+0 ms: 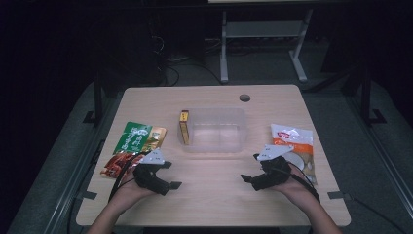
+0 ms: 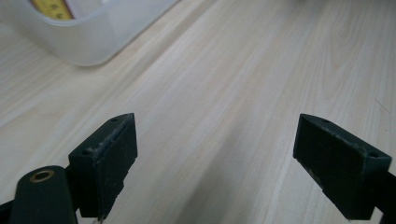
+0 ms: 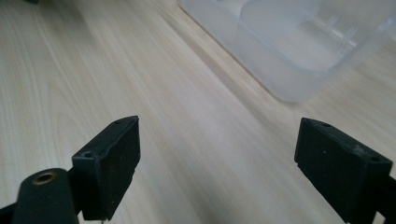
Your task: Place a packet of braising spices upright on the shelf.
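Two sets of jaws are standing wide apart, gripping nothing: the left gripper (image 1: 165, 175) and right gripper (image 1: 249, 168) are hovering near the tabletop's (image 1: 209, 195) front edge. Between and beyond them, the clear tub (image 1: 216, 129) is sitting mid-tabletop, cut off in both gripper views. Snack packets (image 1: 139, 139) are lying toward the left edge, their print unreadable.

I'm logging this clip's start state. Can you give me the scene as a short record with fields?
surface: wooden table
centre: clear plastic bin, yellow box beside its left wall
left side: green packet, red packet
right side: white and orange packet
left gripper: open, holding nothing
right gripper: open, holding nothing
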A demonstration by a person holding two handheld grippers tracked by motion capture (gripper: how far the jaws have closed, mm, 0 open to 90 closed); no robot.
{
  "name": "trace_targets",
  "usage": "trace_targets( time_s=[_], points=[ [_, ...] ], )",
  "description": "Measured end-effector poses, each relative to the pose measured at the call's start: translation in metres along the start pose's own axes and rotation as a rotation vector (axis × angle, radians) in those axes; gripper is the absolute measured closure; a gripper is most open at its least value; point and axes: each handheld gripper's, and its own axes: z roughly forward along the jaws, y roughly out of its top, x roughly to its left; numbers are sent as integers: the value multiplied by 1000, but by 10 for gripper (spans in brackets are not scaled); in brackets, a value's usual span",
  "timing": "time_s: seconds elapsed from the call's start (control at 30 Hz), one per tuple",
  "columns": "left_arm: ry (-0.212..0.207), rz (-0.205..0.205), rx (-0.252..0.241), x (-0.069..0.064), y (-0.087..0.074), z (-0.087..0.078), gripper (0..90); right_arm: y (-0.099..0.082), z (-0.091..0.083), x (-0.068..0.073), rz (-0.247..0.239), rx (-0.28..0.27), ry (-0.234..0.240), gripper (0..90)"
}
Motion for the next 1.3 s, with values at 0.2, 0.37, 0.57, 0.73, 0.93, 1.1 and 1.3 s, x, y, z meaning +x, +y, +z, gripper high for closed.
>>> trace_targets(
  time_s=[0.2,0.37,0.57,0.73,0.93,1.1,1.3],
  points=[
    [72,-37,-16,10,-2,-13,134,-16,-6,5,26,15,-3,140],
    [137,-66,-32,23,-7,-30,134,-24,-8,7,40,9,24,140],
    [191,-106,-52,37,-16,-45,135,-24,-2,4,39,17,31,140],
    [248,-143,-51,54,-26,-59,135,-25,1,4,37,29,32,140],
    [316,-212,-66,68,-38,-72,135,-26,5,4,24,50,38,140],
    [367,-243,-51,78,-46,-78,135,-27,6,4,20,57,42,141],
    [424,-281,-39,89,-57,-82,135,-27,6,4,16,57,38,141]
  ],
)
